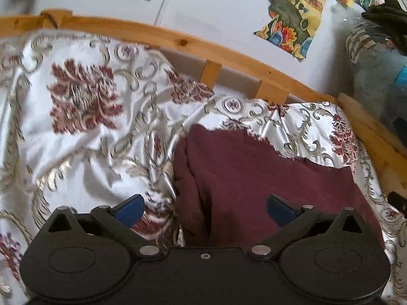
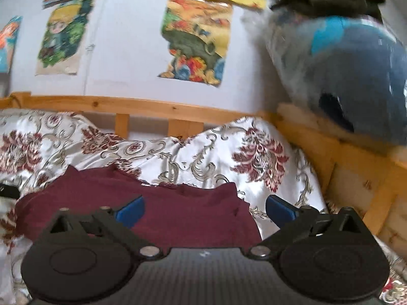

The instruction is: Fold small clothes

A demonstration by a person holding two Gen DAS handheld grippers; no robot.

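Observation:
A dark maroon garment lies spread on a white satin bedspread with maroon and silver flower patterns. In the left wrist view my left gripper is open and empty, low over the garment's left edge, with the left blue pad over the bedspread. In the right wrist view the garment lies straight ahead. My right gripper is open and empty over the garment's right part, with the right blue pad past its right edge.
A wooden bed rail runs behind the bedspread against a white wall with colourful pictures. A clear bag with blue stuffed contents and dark cloth on top sits at the right on the wooden frame.

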